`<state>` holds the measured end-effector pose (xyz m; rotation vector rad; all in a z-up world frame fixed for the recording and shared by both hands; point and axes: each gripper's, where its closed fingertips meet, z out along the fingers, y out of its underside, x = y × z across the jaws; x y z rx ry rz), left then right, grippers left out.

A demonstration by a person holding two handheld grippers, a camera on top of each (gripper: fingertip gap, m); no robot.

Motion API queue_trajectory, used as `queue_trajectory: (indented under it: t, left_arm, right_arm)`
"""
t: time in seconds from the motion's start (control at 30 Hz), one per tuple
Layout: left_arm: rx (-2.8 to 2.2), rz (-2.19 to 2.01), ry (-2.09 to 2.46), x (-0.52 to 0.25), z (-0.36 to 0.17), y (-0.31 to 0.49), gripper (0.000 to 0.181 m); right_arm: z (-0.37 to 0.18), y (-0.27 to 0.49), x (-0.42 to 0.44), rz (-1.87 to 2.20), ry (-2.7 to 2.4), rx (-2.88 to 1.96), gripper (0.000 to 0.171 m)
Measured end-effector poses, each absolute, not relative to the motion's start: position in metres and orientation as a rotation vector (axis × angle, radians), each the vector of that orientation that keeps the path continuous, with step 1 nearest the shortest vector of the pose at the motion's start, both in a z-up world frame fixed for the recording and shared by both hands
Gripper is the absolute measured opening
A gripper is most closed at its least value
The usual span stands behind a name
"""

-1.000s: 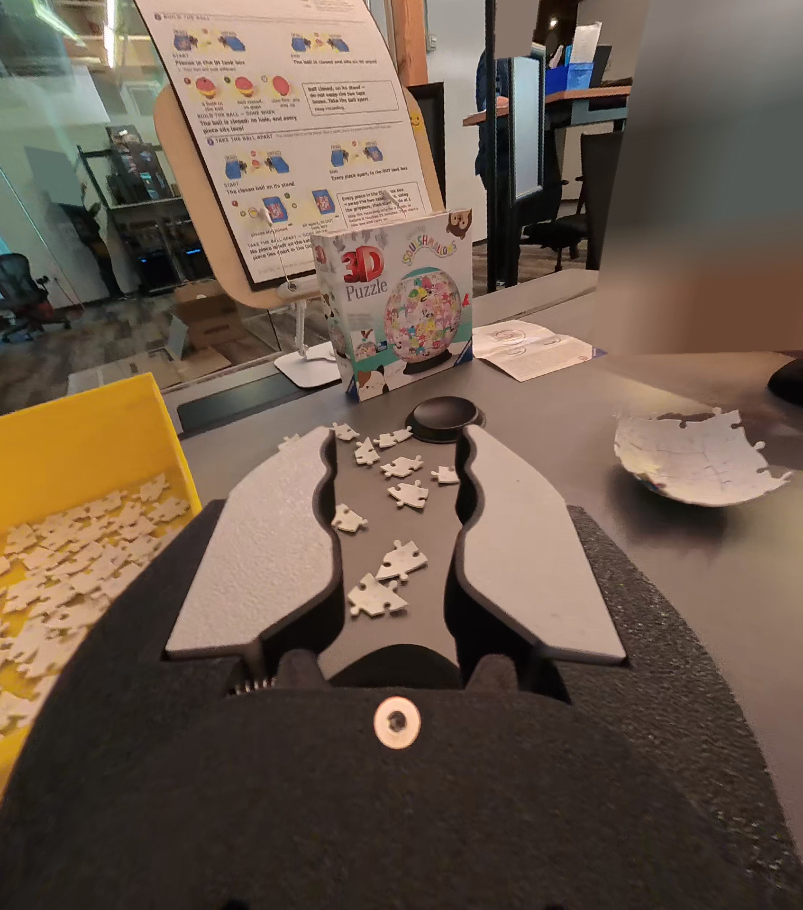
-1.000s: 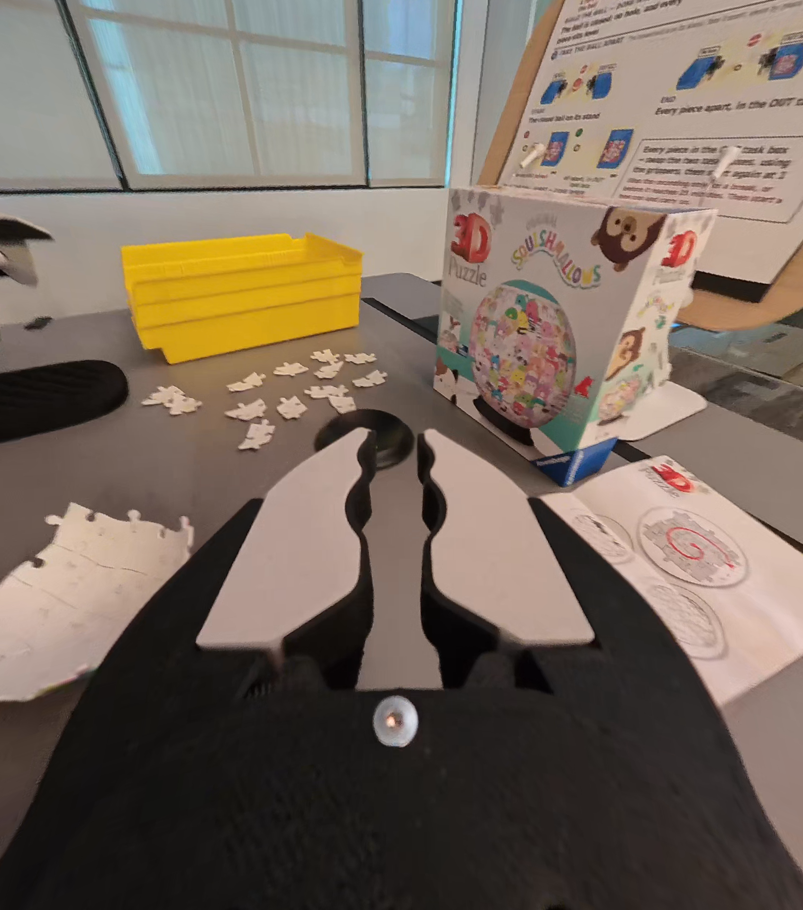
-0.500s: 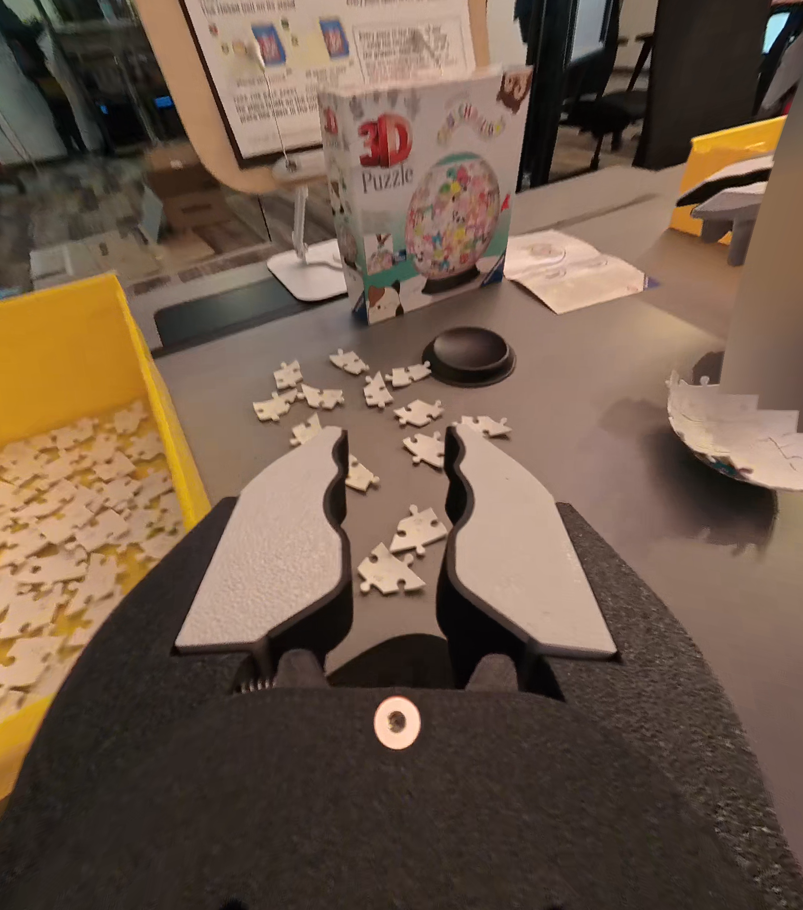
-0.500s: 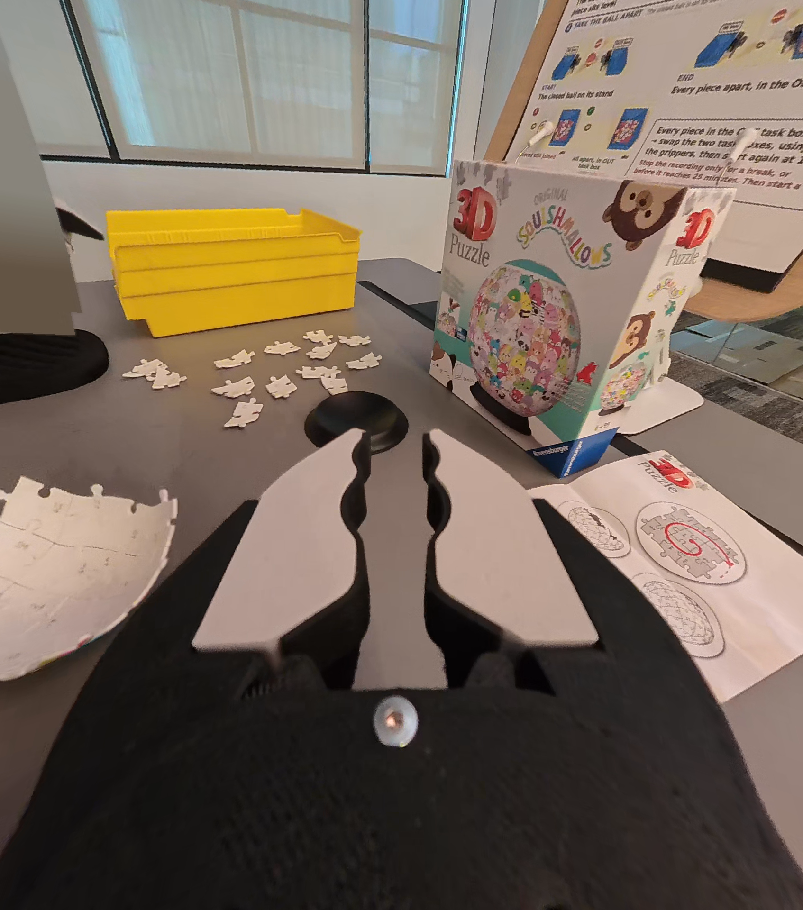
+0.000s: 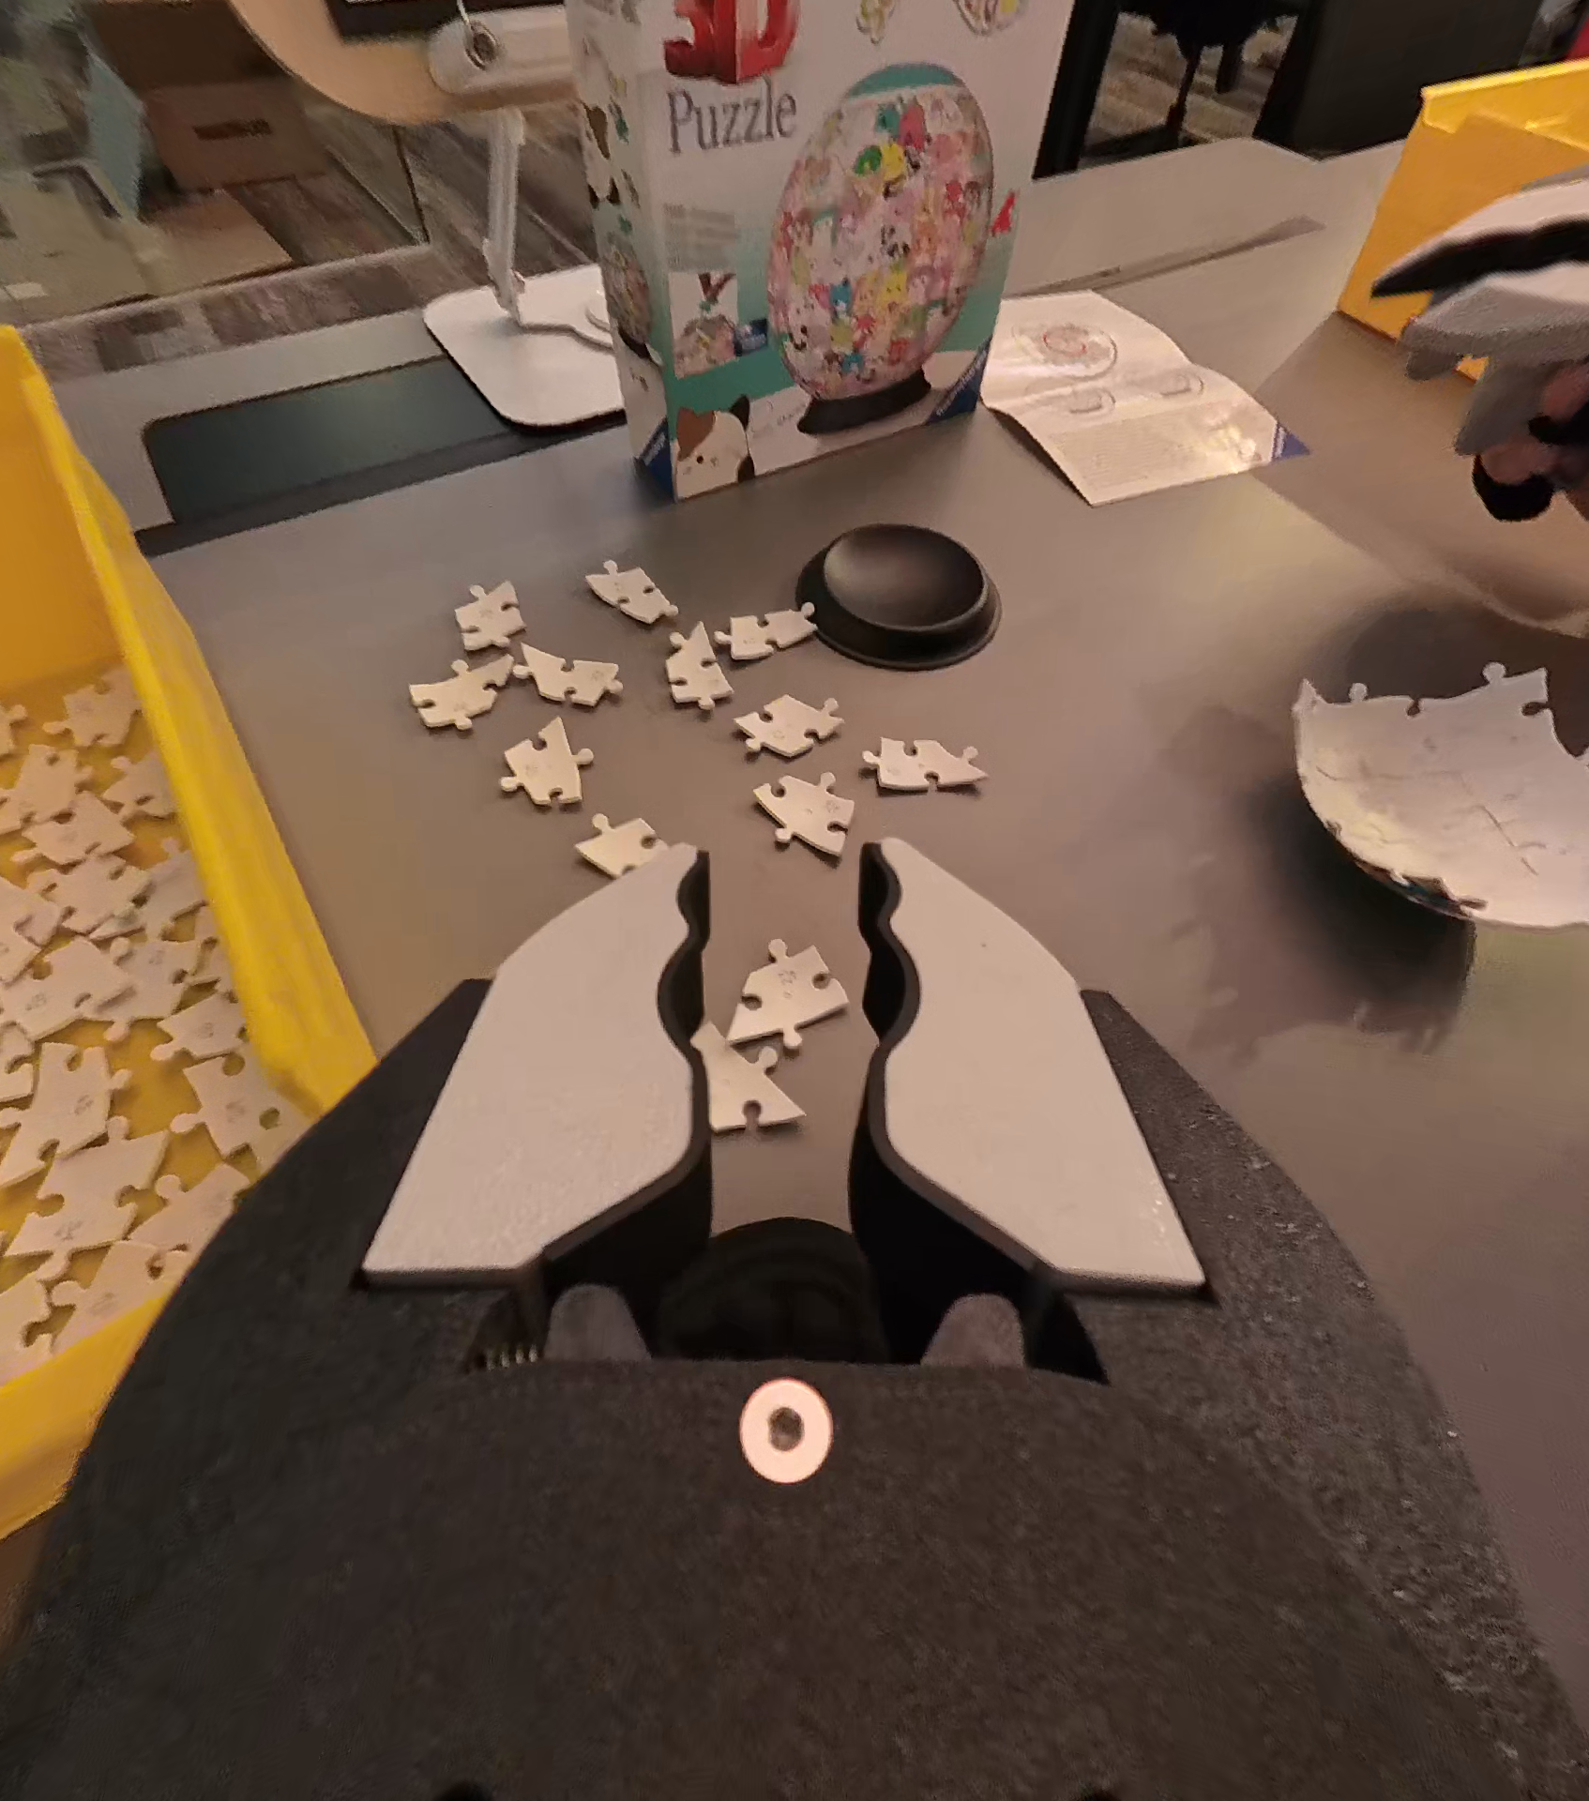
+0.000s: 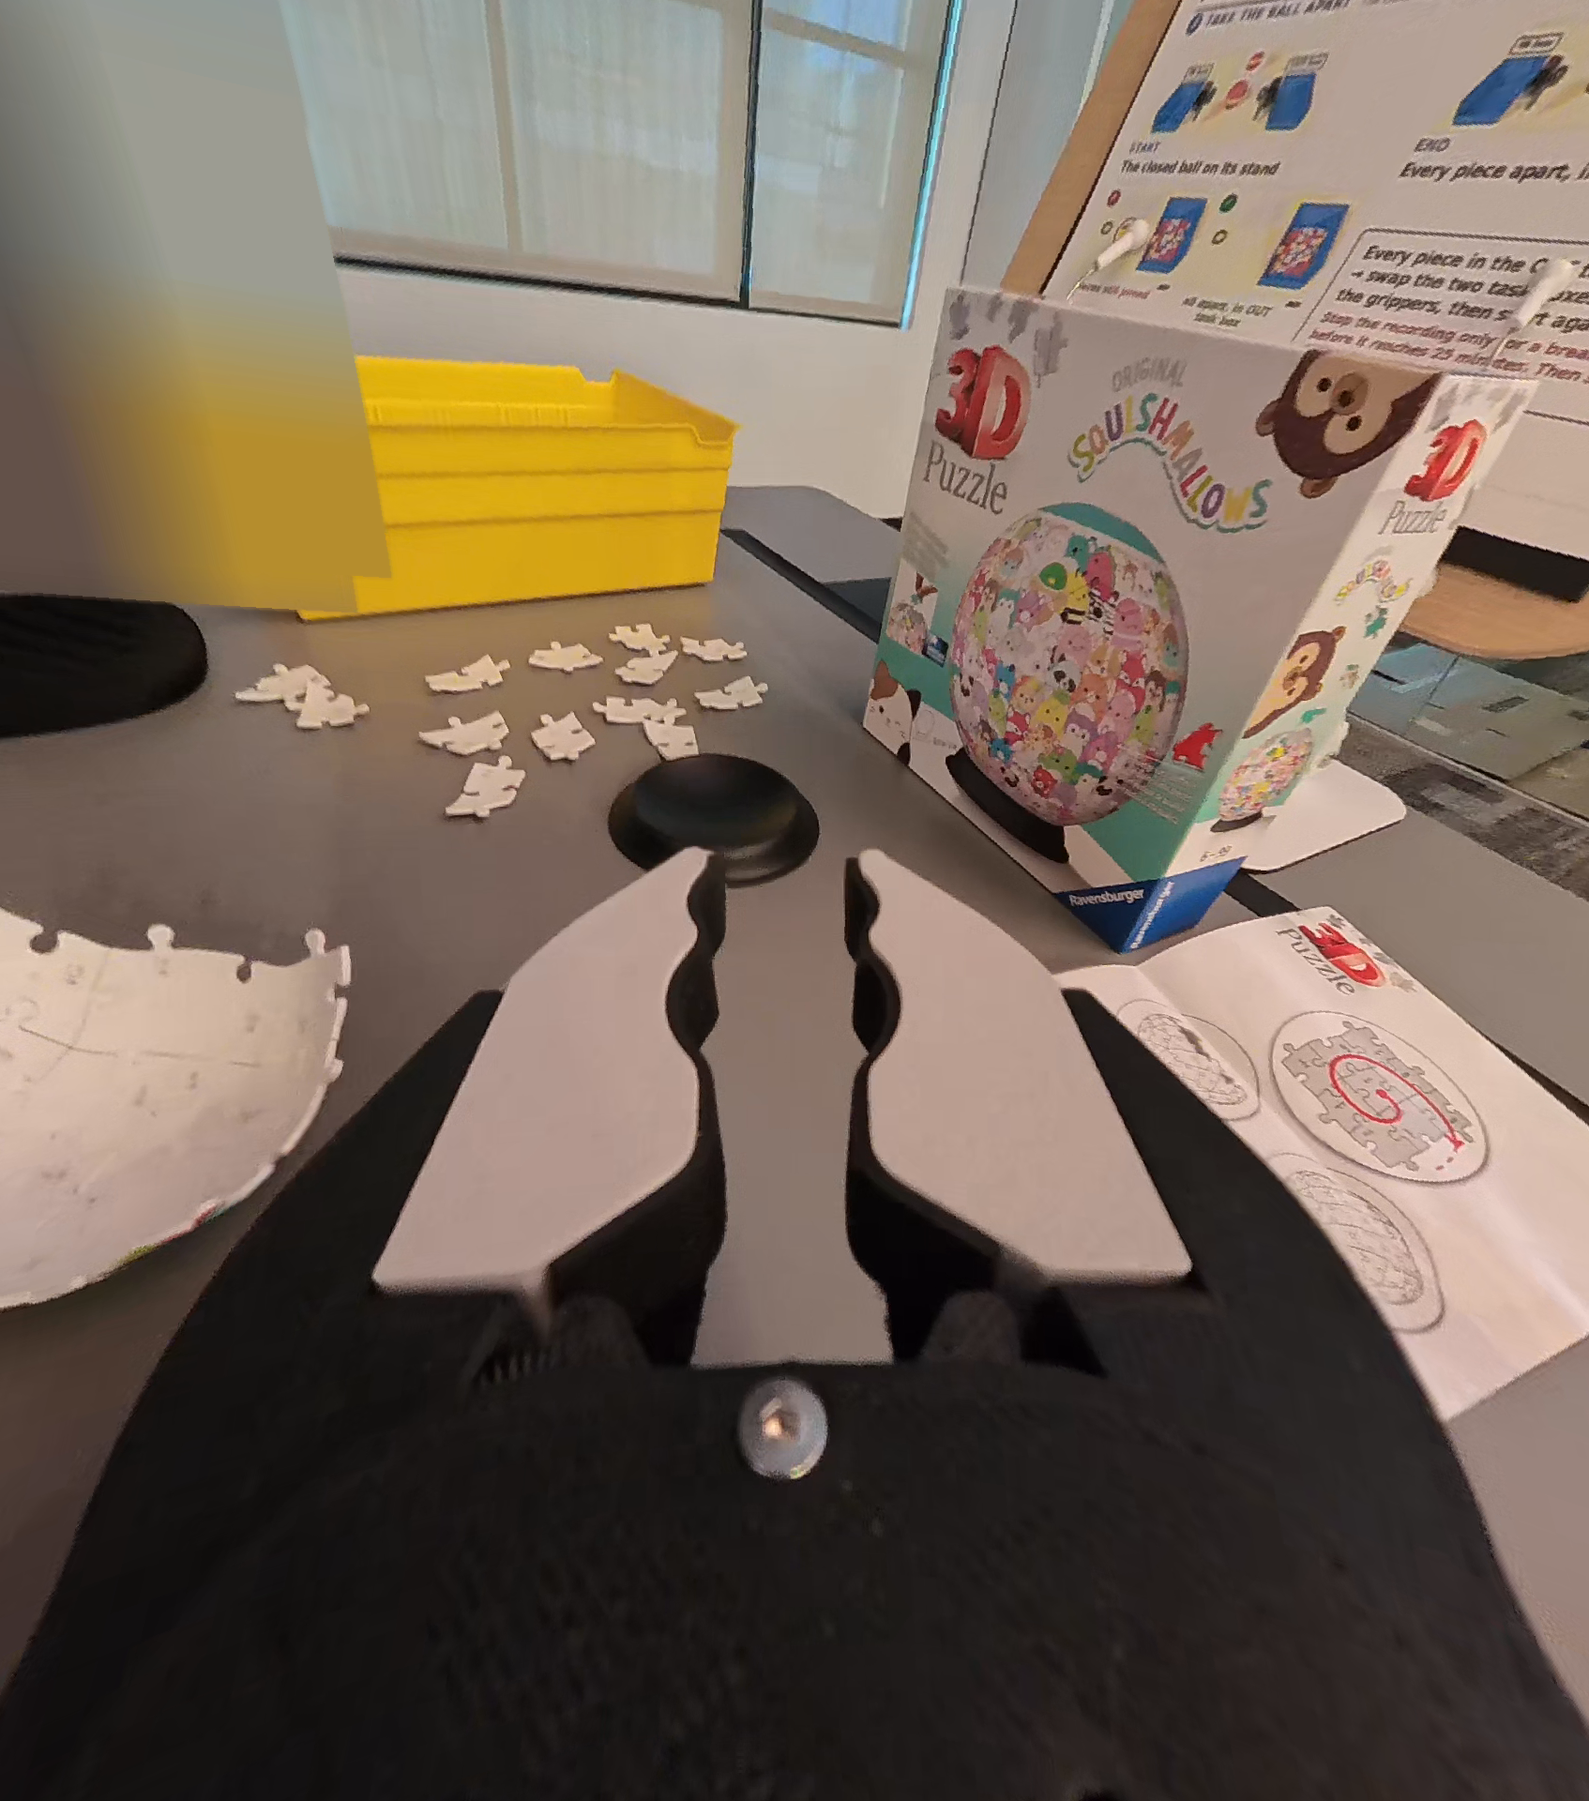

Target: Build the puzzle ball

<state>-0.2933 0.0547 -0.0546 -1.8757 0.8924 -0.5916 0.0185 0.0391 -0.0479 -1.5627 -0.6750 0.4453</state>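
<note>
With our left gripper [image 5: 781,858] open over two loose pieces [image 5: 786,994], the shell [image 5: 1492,828] at 3 o'clock, the right gripper [image 6: 776,867] open and empty, we should lower squarely and pinch one piece only.

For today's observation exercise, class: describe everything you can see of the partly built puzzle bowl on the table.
The partly built puzzle bowl is a curved shell of interlocked pieces, open side up, its inner face plain white with faint seams and small marks. The rim is jagged with knobs and notches. A sliver of colourful print shows under its lower edge. It looks like thin, stiff plastic or card. It rests on the grey table, tilted, apart from the loose pieces and black stand. Neither gripper touches it.
</note>
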Motion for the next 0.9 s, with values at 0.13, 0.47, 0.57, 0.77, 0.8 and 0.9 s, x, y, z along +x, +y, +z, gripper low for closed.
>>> queue_trajectory:
  t: [0.13,0.47,0.57,0.77,0.8,0.9]
  left_arm:
    - [-1.939,-0.587,0.923,-0.294,-0.070,0.052,0.028]
    - [-2.053,-0.598,0.954,-0.287,-0.107,0.041,0.029]
    - [-2.046,-0.631,0.951,-0.284,-0.105,0.041,0.029]
    - [-1.905,-0.587,1.287,-0.227,-0.062,0.078,0.032]
    - [-1.872,-0.540,1.392,-0.212,-0.058,0.089,0.032]
    - [-1.779,-0.377,1.726,-0.180,-0.068,0.125,0.031]
  right_arm:
    - [-0.047,0.041,0.023,0.486,-0.627,-1.558,0.024]
    - [-0.060,0.044,0.017,0.498,-0.657,-1.595,0.024]
    - [-0.062,0.045,0.016,0.505,-0.660,-1.604,0.024]
    - [-0.066,0.048,0.015,0.537,-0.651,-1.619,0.025]
    - [-0.067,0.048,0.015,0.544,-0.649,-1.622,0.026]
    - [-0.068,0.047,0.017,0.564,-0.640,-1.632,0.026]
